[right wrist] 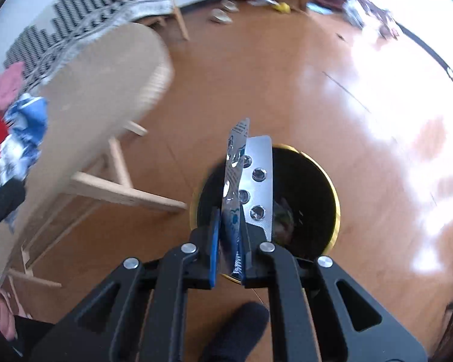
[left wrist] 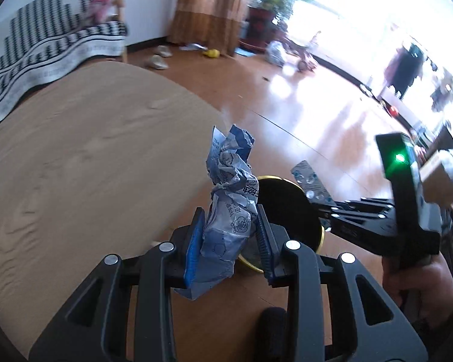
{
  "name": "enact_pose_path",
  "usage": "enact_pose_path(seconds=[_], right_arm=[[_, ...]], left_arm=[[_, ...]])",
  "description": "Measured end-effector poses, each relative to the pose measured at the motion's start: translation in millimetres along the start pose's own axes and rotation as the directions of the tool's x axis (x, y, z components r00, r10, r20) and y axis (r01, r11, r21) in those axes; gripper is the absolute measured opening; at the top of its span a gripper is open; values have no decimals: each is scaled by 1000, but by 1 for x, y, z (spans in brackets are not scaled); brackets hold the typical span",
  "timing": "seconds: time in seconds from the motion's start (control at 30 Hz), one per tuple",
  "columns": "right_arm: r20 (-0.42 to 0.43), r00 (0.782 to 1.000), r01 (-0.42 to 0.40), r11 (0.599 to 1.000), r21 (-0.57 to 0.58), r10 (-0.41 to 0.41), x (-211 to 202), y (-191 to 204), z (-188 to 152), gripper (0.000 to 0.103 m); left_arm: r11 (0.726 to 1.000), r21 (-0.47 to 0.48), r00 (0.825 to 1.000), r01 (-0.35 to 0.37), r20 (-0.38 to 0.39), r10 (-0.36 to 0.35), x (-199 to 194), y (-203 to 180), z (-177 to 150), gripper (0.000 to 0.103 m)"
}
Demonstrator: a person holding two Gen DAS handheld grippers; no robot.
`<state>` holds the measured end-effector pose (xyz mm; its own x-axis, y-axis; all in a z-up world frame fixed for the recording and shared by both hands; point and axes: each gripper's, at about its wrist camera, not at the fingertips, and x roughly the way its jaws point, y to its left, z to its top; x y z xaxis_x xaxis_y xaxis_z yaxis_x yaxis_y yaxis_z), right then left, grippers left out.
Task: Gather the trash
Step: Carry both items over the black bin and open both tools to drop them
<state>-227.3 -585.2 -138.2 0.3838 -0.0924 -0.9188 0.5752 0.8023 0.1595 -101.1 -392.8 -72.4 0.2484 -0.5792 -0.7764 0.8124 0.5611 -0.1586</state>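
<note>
My left gripper (left wrist: 229,241) is shut on a crumpled blue-and-white wrapper (left wrist: 231,190) that sticks up between its blue pads. Just behind and to the right of it stands a black bin with a gold rim (left wrist: 287,208) on the wooden floor. In the right wrist view my right gripper (right wrist: 229,241) is shut on silver blister packs (right wrist: 250,181), held over the black bin (right wrist: 311,199), whose open mouth lies straight below. The right gripper (left wrist: 323,208) also shows in the left wrist view, reaching in from the right with the blister packs (left wrist: 309,178) above the bin.
A round light-wood table (left wrist: 90,157) fills the left, with its legs (right wrist: 117,190) close to the bin. A black-and-white patterned cloth (left wrist: 45,48) covers furniture behind. Shoes (left wrist: 158,60) and loose items lie on the far floor. A person's hand (left wrist: 419,280) holds the right gripper.
</note>
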Motion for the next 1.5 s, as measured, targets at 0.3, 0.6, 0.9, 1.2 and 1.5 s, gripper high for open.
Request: enact_pose_path(seconds=[0.3, 0.6, 0.9, 1.2, 1.5], right_arm=[[-93, 995, -12, 995, 96, 21, 37, -39, 9, 11], [-60, 997, -41, 993, 106, 48, 28, -46, 18, 11], [-15, 1000, -18, 990, 141, 20, 12, -55, 22, 80], [42, 997, 49, 965, 259, -61, -6, -84, 23, 84], [107, 991, 40, 943, 331, -79, -28, -99, 26, 85]], left_arm=[[999, 53, 999, 12, -53, -9, 40, -28, -2, 33], [999, 45, 997, 14, -79, -10, 58, -31, 2, 33], [999, 24, 993, 42, -107, -40, 68, -31, 1, 33], [994, 1, 976, 111, -189, -109, 101, -33, -6, 33], [985, -14, 964, 174, -201, -174, 125, -50, -2, 33]])
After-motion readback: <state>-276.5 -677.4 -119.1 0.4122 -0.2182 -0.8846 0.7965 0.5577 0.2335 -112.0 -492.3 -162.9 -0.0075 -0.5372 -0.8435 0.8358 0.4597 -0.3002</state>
